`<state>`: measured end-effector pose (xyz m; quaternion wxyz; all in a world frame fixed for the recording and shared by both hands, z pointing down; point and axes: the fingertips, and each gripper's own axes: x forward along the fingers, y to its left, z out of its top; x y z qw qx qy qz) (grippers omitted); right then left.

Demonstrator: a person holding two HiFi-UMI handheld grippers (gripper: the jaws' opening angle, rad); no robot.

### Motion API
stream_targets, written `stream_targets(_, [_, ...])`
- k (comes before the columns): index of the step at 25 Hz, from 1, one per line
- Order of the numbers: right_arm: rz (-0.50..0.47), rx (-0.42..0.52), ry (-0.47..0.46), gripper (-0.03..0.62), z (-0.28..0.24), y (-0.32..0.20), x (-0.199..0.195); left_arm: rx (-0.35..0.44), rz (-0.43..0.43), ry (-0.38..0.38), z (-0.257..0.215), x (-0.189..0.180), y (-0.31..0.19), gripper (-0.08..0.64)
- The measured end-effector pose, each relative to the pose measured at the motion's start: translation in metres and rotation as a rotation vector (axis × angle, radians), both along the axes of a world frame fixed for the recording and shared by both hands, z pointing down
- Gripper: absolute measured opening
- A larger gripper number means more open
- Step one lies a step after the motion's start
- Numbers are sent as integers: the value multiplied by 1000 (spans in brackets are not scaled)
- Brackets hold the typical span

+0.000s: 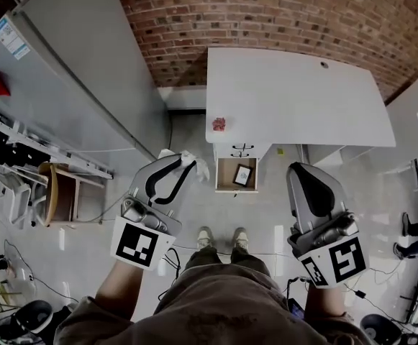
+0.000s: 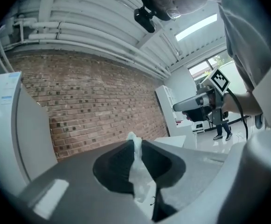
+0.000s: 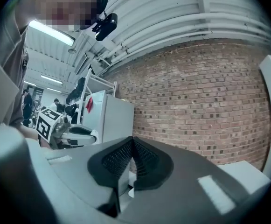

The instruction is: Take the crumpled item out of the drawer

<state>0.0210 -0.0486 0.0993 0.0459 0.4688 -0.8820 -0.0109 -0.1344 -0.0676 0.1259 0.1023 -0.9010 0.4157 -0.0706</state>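
Holding the wad [image 1: 196, 167] high and clear, the left tool [image 1: 183, 162] is clamped tight on it. In the left gripper view white crumpled paper [image 2: 136, 169] is squeezed between the two dark pads, with a peak poking out past the tips. So the wad is out of the drawer [image 1: 224, 178] and hanging over bare floor.

From the left tool, the open drawer sits at about 3 o'clock in the head view, near but not touching. Only a small dark-framed card [image 1: 242, 175] shows on its brown bottom. The white worktop [image 1: 295, 99] spreads from 1 to 2 o'clock, with a little red thing [image 1: 219, 123] near its front left corner.

The right tool [image 1: 300, 169] waits on the far side of the drawer, at 3 o'clock from the left one. Its jaws are together with nothing between them, as the right gripper view confirms.

My read is that the lift-out is as good as done. If the wad is to be set down, everything turns on that rightward bearing. The left tool carries it and is the nearer one to the worktop's front left corner, so the swing would run towards 1 o'clock, passing above the drawer. The paper has no clear long axis; it looks soft and light, and the pinch seems secure.
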Motion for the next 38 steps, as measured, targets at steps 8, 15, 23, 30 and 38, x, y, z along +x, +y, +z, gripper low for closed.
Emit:
stream_targets(8, [-28,49,20,28,-14,26,-22,55,-47,-63,-11,-13,31,54])
stream_targets(15, [-73,54,58,28,-4,31,-44,42,-61,-22,-10,-14,37,54])
stream_targets(23, [-61,36,87,28,4,21,-40,39,-61,-14,-12,-17,25,54])
stream_targets(30, [-68,43,71,28,-1,16,-41,44,-77,3,-16,-18,17,54])
stream_targets(38, [-60,48,58,28,-2,18,-38,42,-65,-12,-17,-14,20,54])
